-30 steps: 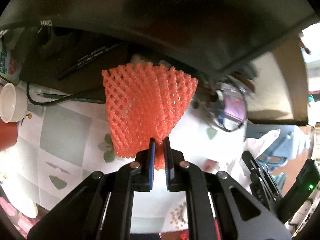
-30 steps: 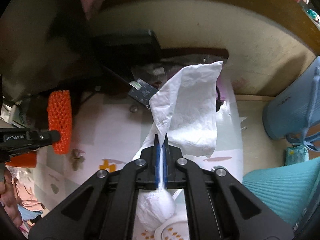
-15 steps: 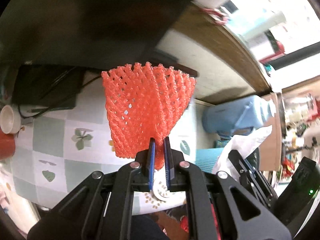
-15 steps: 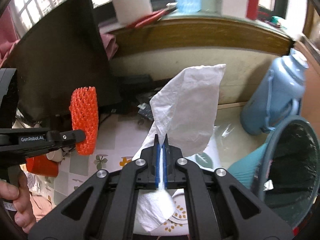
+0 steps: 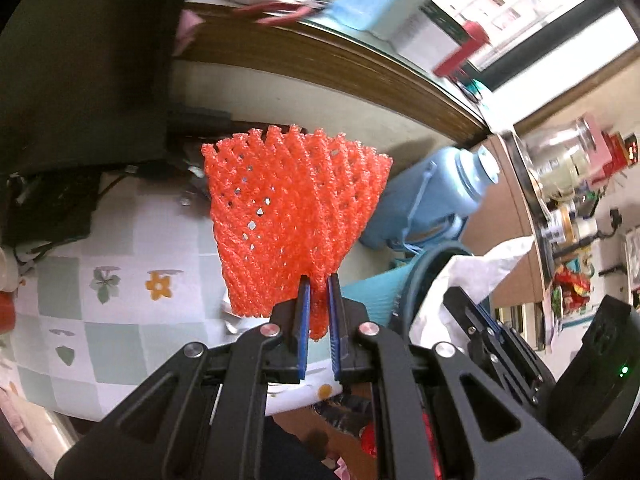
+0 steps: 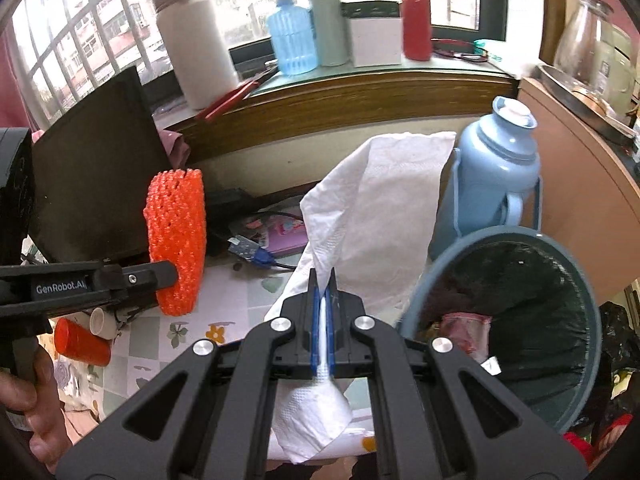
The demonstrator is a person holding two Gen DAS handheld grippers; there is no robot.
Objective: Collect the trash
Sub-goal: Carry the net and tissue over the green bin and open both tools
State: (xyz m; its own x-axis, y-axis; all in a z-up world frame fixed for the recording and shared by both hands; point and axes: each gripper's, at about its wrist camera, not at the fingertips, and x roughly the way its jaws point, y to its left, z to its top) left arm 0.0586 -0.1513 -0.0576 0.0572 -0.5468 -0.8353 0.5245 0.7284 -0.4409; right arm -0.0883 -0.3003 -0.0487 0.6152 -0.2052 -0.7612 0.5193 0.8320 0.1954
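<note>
Floral tablecloth (image 5: 120, 240) below, bin (image 6: 520, 304) at right; your left gripper (image 5: 318, 292) pinches orange foam net (image 5: 292, 216) fanning above tips, right gripper (image 6: 323, 284) clamped on white tissue (image 6: 384, 216) beside bin rim

The table (image 6: 240, 312) wears a checked cloth with flower and leaf prints; an orange cup (image 6: 82, 342) lies on its side near the left edge, a small white cup (image 6: 100, 320) just beside it; toward the back edge lie a blue plug (image 6: 256, 256), a pink card (image 6: 282, 232) and a dark monitor (image 6: 92, 184).
</note>
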